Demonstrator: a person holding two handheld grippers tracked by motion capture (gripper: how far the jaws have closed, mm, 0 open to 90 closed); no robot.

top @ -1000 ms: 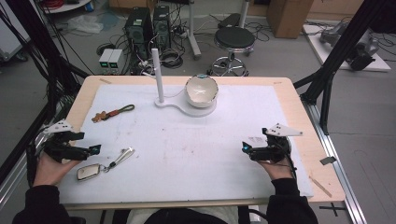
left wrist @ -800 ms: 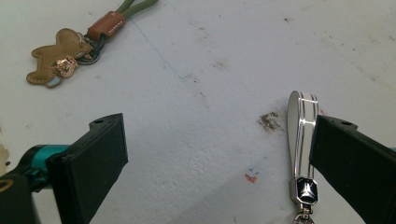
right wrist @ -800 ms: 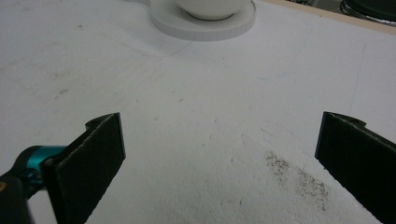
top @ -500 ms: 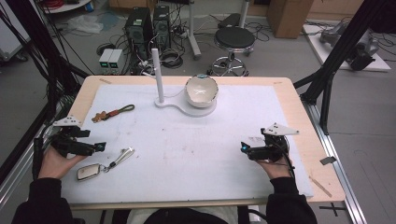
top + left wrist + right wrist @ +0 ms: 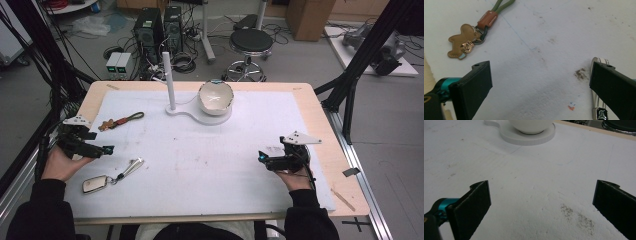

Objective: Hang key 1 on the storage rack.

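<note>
Left gripper [image 5: 539,82] jaws wide apart, bear keychain [image 5: 464,42] ahead, right gripper [image 5: 541,207] jaws wide, bowl [image 5: 531,126] beyond

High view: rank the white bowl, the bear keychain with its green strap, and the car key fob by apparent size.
Largest to smallest:
1. White bowl
2. Bear keychain with its green strap, long but thin
3. Car key fob
The fob lies nearer the camera, so its true size may be smaller than it looks.

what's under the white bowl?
The white bowl sits on the round end of a flat white stand, whose post rises beside it. The stand's surface directly beneath the bowl is covered.
</note>
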